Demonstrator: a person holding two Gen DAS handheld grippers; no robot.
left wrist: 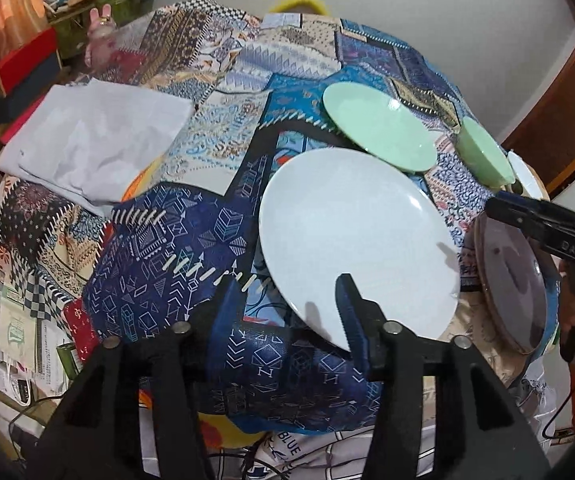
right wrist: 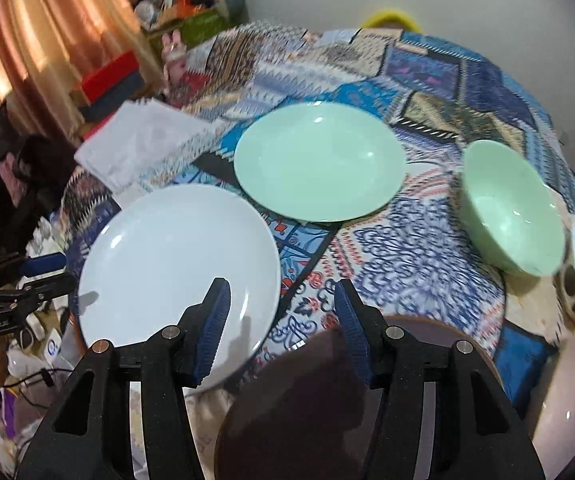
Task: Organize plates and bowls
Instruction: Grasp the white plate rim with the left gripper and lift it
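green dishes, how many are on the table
2: a green plate at the middle of the patchwork cloth, beyond the white plate, and a green bowl to its right. More may sit outside the frame.

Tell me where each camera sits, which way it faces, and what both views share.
Left wrist: on the left tool, angled down at the white plate; its own open fingers show, the right tool at right.
Right wrist: on the right tool, angled down over a brown plate; open fingers, left tool at left.
Shared: white plate, green plate, green bowl, patchwork cloth.
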